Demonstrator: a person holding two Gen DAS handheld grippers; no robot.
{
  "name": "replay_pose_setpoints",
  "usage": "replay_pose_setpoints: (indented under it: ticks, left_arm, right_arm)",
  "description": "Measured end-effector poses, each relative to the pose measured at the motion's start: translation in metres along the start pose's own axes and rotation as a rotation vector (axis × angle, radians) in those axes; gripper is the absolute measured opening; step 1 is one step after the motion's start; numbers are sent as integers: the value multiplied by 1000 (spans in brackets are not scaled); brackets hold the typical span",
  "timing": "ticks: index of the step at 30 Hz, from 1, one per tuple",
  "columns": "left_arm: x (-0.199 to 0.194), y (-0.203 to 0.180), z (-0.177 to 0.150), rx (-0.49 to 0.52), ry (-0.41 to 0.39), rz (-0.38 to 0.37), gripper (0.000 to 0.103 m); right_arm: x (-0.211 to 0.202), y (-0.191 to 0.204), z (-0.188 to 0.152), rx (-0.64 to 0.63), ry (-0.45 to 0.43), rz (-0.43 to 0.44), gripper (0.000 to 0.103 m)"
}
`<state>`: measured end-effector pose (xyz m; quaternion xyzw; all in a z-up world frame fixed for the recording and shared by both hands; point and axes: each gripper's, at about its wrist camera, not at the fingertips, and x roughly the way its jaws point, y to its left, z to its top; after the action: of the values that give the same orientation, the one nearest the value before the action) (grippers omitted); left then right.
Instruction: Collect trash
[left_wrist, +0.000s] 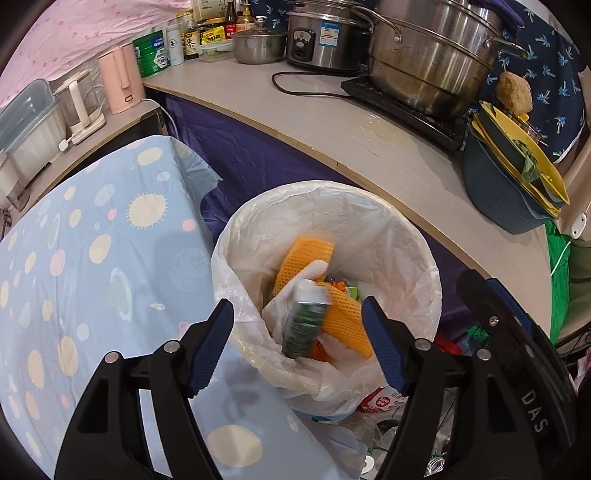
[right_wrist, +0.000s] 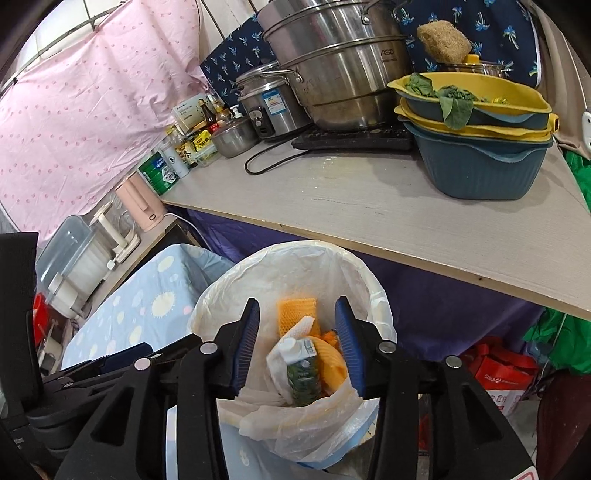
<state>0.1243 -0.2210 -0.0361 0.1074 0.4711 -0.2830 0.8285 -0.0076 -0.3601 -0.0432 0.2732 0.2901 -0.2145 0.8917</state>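
Note:
A trash bin with a white plastic liner (left_wrist: 369, 206) stands on the floor below the counter; it also shows in the right wrist view (right_wrist: 354, 266). Inside lie a green and white drink carton (left_wrist: 304, 321) (right_wrist: 303, 373), orange foam netting (left_wrist: 303, 254) (right_wrist: 295, 312) and white paper. My left gripper (left_wrist: 297, 347) is open and empty above the bin's near rim. My right gripper (right_wrist: 297, 349) is open and empty above the bin. The carton looks blurred in the left wrist view.
A wooden counter (right_wrist: 332, 199) carries steel pots (right_wrist: 332, 74), a rice cooker (right_wrist: 269, 107), stacked blue and yellow basins (right_wrist: 480, 155) and bottles. A light blue spotted cloth (left_wrist: 92, 258) covers a surface left of the bin. Red bags (right_wrist: 506, 373) lie on the floor to the right.

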Motion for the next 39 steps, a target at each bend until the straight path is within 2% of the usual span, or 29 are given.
replay_pose_setpoints:
  ticks: [15,26,30,35,39]
  left_arm:
    - [-31,14,-9,-28,-45,18,74]
    - [-60,32,-28,-47,-79,60,84]
    - [-69,39,-38,-60,-81,69,85]
    - [-80,50,-51,-72,-80,95,89]
    - [-88,57,-62,-67,-89,117,90]
  right_arm:
    - [-32,22,-2,-60,-46,-3,51]
    - [-59,40,-12,-150,-57,-27,67]
    - [-69,47,-18,-180,-57,-31,73]
    - [-80,56,-28,-215,-43,-34,82]
    - [-85,62,-37,-224,-18,-33,84]
